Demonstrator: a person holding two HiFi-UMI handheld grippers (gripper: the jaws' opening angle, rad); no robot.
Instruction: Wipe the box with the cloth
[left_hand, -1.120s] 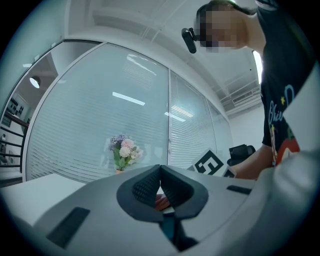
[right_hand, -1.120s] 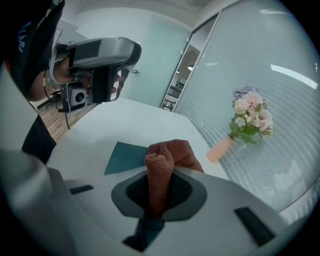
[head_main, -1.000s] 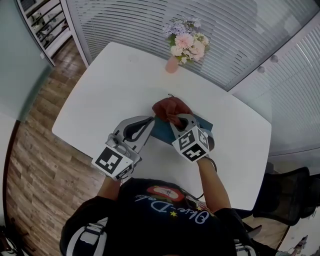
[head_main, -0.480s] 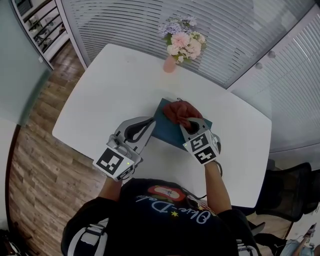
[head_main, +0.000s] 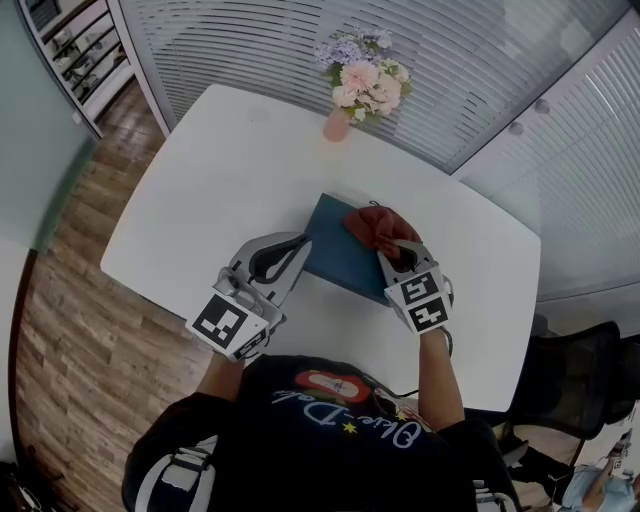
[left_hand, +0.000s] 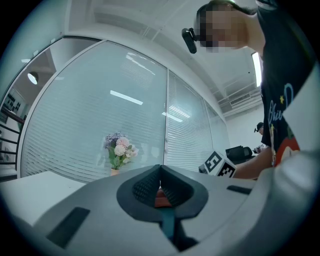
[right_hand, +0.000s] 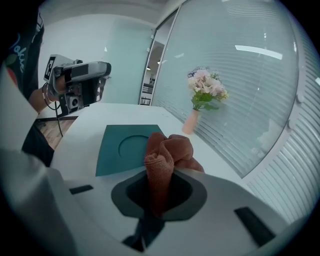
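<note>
Right gripper (head_main: 392, 252) clamped on red cloth (head_main: 373, 224), cloth resting on teal box (head_main: 335, 258); left gripper (head_main: 299, 245) closed, empty, beside box edge.

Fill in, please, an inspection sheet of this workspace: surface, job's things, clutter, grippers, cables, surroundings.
Surface: white table, rounded corners.
Job's things: flat teal box lies on the table; reddish-brown cloth is bunched on its right part.
Clutter: pink vase of flowers near the far edge, apart from the box.
Grippers: right gripper shut on the cloth; left gripper jaws together, empty, tips by the box's left side.
Cables: thin dark cable hangs below the left gripper.
Surroundings: wood floor, slatted blinds, shelves, black chair.
</note>
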